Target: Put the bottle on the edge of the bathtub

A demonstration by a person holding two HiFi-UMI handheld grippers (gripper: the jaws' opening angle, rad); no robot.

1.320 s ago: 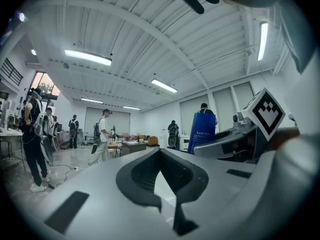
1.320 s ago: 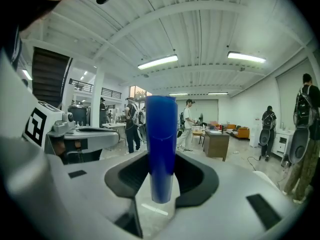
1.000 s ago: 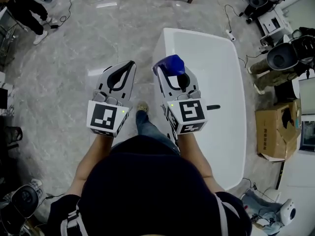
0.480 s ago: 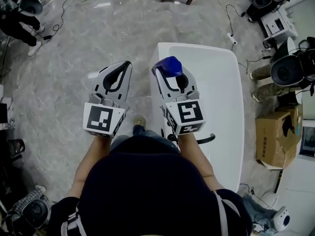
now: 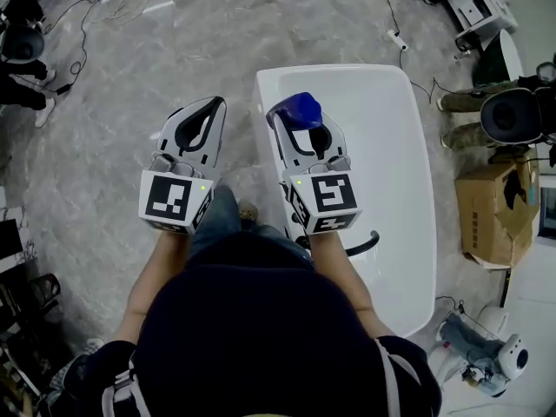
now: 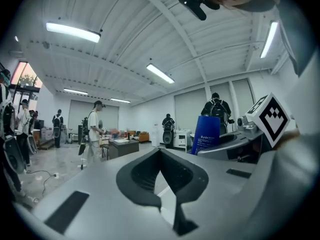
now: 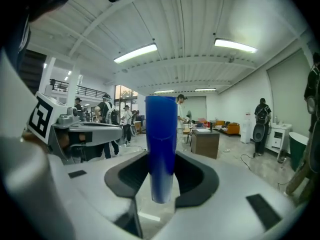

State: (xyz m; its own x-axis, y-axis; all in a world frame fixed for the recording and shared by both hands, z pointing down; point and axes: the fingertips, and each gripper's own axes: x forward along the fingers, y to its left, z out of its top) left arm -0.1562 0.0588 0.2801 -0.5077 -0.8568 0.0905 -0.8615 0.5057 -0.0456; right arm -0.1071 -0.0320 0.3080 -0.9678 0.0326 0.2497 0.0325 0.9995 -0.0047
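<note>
Blue plastic is what fills the right gripper (image 5: pixel 295 125): the bottle (image 5: pixel 298 111) is pinched between its jaws, which are held partly spread by the bottle's width. In the right gripper view the bottle (image 7: pixel 161 144) is seen standing upright across the gripper (image 7: pixel 160 184), its long axis vertical and at right angles to the line of the jaws, with its lower end hanging just below the pads. In the head view it is seen almost end-on from above, which agrees with an upright hold.

The bathtub (image 5: pixel 330 75) is placed ahead and to the right of the person. The bottle is carried in the air over the tub's left rim, toward the far left corner, and is not yet set down. The coming move is judged to turn on this relation: the rim lies beneath the bottle, so a straight lowering with the axis kept vertical should be enough, provided the base is brought onto the flat of the rim and not over the basin or the floor.

The left gripper (image 5: pixel 208 113) is held beside the tub, over the floor, its jaws (image 6: pixel 160 156) pressed together on nothing. The right hand alone is placed for the work.
</note>
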